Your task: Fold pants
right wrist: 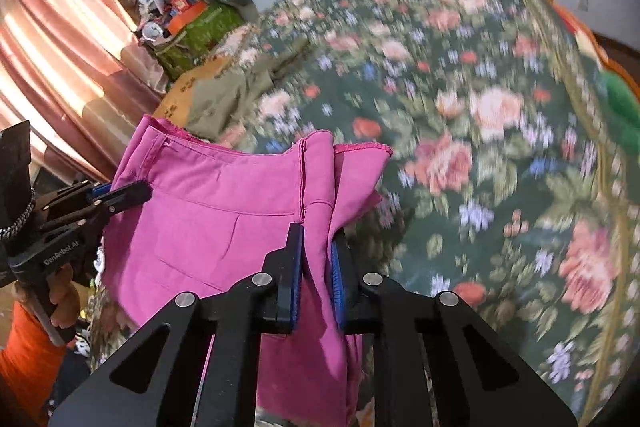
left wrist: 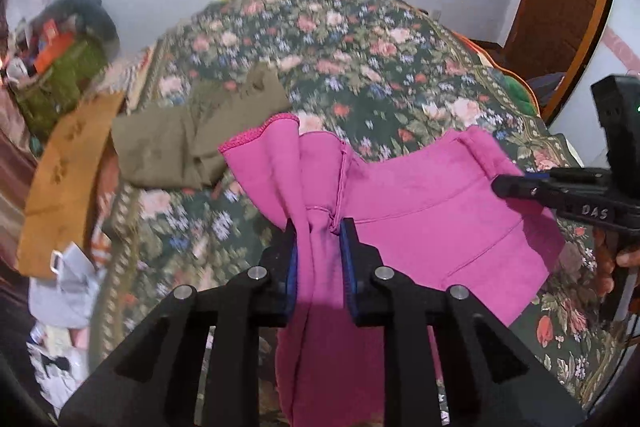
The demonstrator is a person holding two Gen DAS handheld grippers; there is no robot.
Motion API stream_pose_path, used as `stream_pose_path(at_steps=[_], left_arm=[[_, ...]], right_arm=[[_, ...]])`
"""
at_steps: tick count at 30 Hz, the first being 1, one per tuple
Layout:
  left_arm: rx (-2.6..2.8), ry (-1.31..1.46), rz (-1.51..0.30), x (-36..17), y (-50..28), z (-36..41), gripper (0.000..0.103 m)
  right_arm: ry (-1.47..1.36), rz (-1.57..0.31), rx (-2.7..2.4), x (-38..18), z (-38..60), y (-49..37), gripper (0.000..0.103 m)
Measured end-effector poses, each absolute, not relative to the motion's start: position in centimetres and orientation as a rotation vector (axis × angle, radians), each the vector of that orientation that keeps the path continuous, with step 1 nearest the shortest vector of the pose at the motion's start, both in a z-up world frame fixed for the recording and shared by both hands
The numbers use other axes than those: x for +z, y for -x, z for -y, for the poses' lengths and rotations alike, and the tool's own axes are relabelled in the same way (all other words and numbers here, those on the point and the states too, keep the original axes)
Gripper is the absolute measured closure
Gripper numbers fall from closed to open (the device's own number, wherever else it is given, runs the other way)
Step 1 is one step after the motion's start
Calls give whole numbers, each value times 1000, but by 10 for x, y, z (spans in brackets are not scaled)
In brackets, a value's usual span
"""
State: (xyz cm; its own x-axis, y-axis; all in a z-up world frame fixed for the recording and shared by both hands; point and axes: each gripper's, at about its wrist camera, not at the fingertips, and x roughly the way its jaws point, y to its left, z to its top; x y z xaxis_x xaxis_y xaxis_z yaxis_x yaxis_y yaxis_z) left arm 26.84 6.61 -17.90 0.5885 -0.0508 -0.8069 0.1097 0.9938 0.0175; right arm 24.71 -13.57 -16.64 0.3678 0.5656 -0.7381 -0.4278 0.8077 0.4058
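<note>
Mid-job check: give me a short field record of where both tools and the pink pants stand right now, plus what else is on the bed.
left tool: shut on the pink pants, fabric bunched between its pads
right tool: shut on the pink pants at the other end of the same edge
pants state: stretched between both tools, hanging over the floral bedspread
other garments: olive garment and mustard garment lying to the left
fold: not yet made
</note>
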Motion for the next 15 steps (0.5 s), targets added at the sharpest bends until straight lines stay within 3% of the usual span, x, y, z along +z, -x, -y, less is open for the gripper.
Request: stream_pose_path(at_steps=[15], left_arm=[[20,-42,-776,-122,-313,-127,84]], right_arm=[[-90,-804,679,-92,76,-296,92]])
